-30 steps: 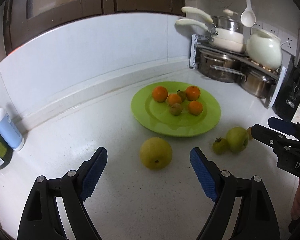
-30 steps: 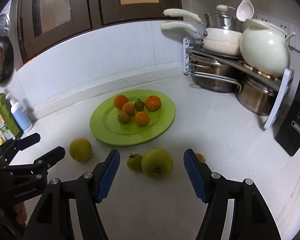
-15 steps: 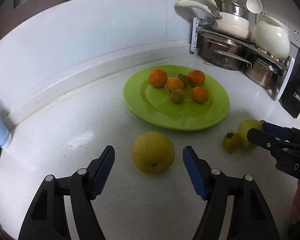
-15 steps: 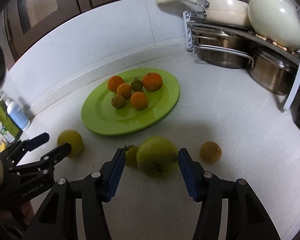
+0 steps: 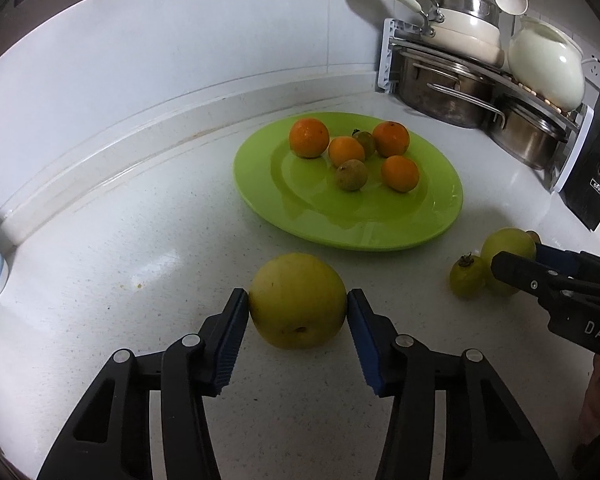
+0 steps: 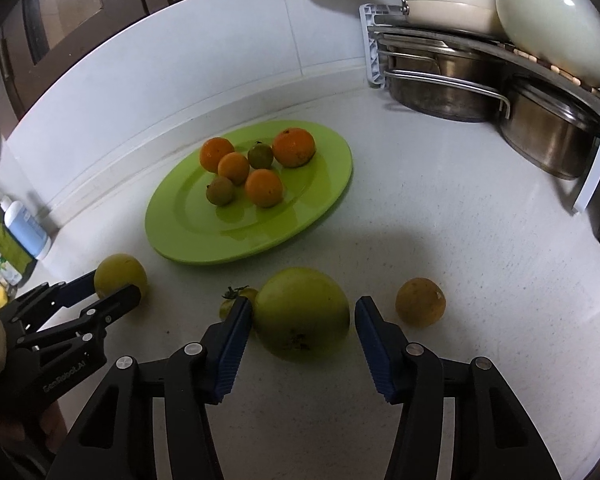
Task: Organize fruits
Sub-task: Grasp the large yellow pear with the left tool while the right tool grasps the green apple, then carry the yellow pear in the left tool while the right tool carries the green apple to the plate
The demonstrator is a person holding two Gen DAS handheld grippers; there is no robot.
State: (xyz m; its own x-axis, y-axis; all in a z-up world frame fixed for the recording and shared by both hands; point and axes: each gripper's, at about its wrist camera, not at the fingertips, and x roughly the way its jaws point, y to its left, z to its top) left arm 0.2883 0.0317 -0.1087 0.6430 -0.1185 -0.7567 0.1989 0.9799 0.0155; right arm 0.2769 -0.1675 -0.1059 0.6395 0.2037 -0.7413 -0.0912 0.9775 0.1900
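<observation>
Left gripper [image 5: 298, 306]: its jaws have just been closing and now clamp a yellow round fruit [image 5: 298, 300], blue pads [image 5: 232, 340] touching it at 9 and 3 o'clock. The fruit sits on the white surface [image 5: 100, 280], at 6 o'clock from the green plate [image 5: 440, 216] and apart from its rim. It is near-spherical with no clear long axis; a small dark end mark faces the camera, low on its front.

Right gripper [image 6: 304, 312]: its jaws have closed in but stand apart around a large green fruit [image 6: 302, 312]. The left pad touches it; the right pad shows a slim gap. The fruit rests on the surface, its calyx end pointing toward 6 o'clock.

A small green tomato [image 6: 230, 300] lies just beside it at 9 o'clock, stem up. A dull orange fruit [image 6: 420, 302] lies at 3 o'clock, apart.

The plate carries four oranges [image 6: 294, 147] and two small greenish fruits [image 6: 220, 191].
</observation>
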